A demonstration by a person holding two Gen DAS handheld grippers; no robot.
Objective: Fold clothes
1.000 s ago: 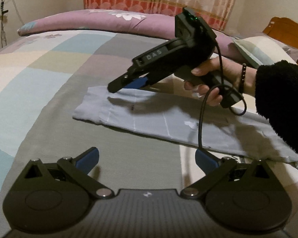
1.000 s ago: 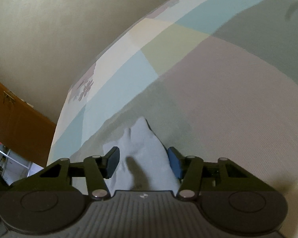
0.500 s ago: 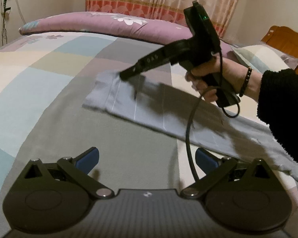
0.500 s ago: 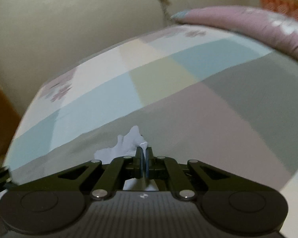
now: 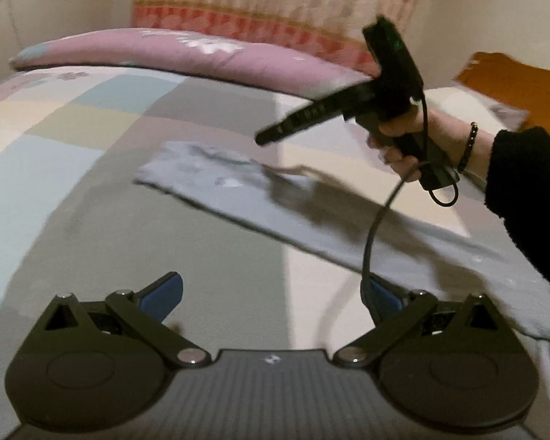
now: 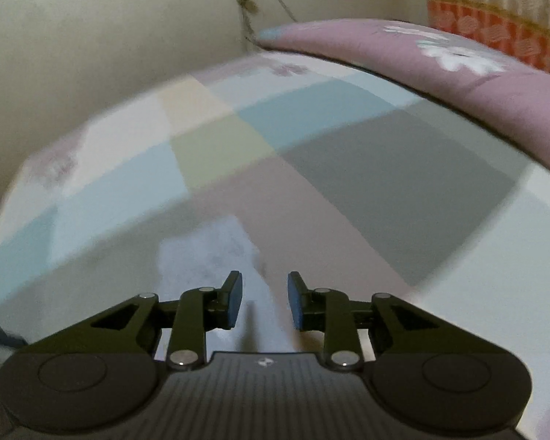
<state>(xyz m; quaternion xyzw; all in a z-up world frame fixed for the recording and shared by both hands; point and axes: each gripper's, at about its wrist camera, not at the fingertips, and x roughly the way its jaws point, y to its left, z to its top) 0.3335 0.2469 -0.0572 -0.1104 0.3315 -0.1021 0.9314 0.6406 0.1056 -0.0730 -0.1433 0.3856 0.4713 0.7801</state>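
On the left of the left wrist view the bed (image 5: 73,168) lies bare, a wide patchwork cover of pale blue, cream and grey squares, with free room up to its left edge and to the long pink pillow (image 5: 187,55) at the far side. The left hand-held gripper (image 5: 271,295) is near the camera, its two blue fingers wide apart with nothing between them, above grey cover.

One garment (image 5: 238,190), light grey-blue, lies flat as a long strip across the middle of the bed, from its far left end to the near right edge of the picture. Its near edge is straight, and grey cover is free between it and the left hand-held gripper.

On the right, one hand (image 5: 410,139) with a dark sleeve (image 5: 528,190) holds the right hand-held gripper (image 6: 264,302) above the cloth, not touching it. Its fingers are parted now with only air between them; half a second ago they were pressed together on a fold of the cloth, which now lies on the bed below them.

Two hand-held grippers, one garment, one pink pillow, one hand are seen.
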